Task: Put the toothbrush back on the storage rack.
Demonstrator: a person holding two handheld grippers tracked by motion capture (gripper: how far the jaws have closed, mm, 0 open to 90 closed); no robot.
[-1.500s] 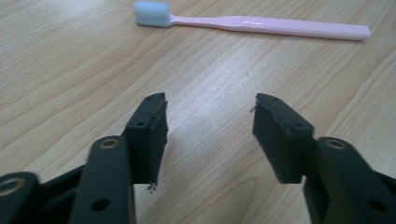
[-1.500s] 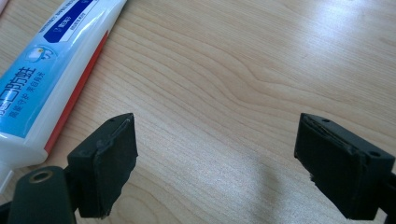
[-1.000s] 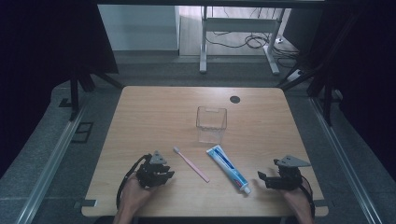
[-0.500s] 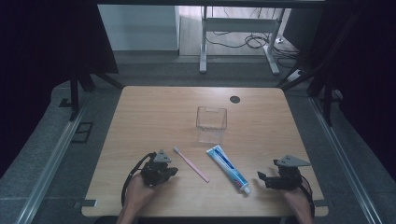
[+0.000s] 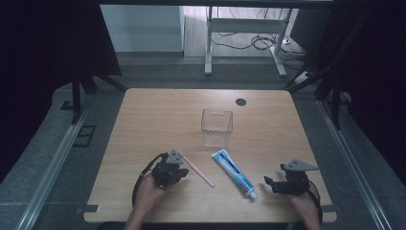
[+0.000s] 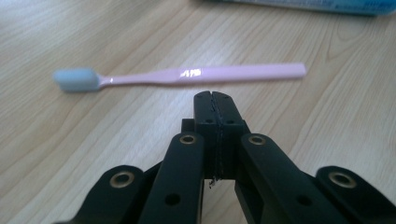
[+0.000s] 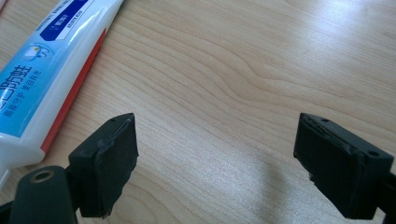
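A pink toothbrush with a pale blue head lies flat on the wooden table. My left gripper sits just beside it, shut with nothing between its jaws, the tips a short way off the handle. A white and blue toothpaste tube lies to the right of the brush, cap toward the front edge. My right gripper rests low on the table right of the tube's cap, open and empty.
A clear plastic box stands upright in the middle of the table, behind the tube. A dark round hole marks the far right of the tabletop. Table legs and cables lie beyond the far edge.
My left gripper has slid right, toward the toothbrush head. The right gripper has stayed where it was.
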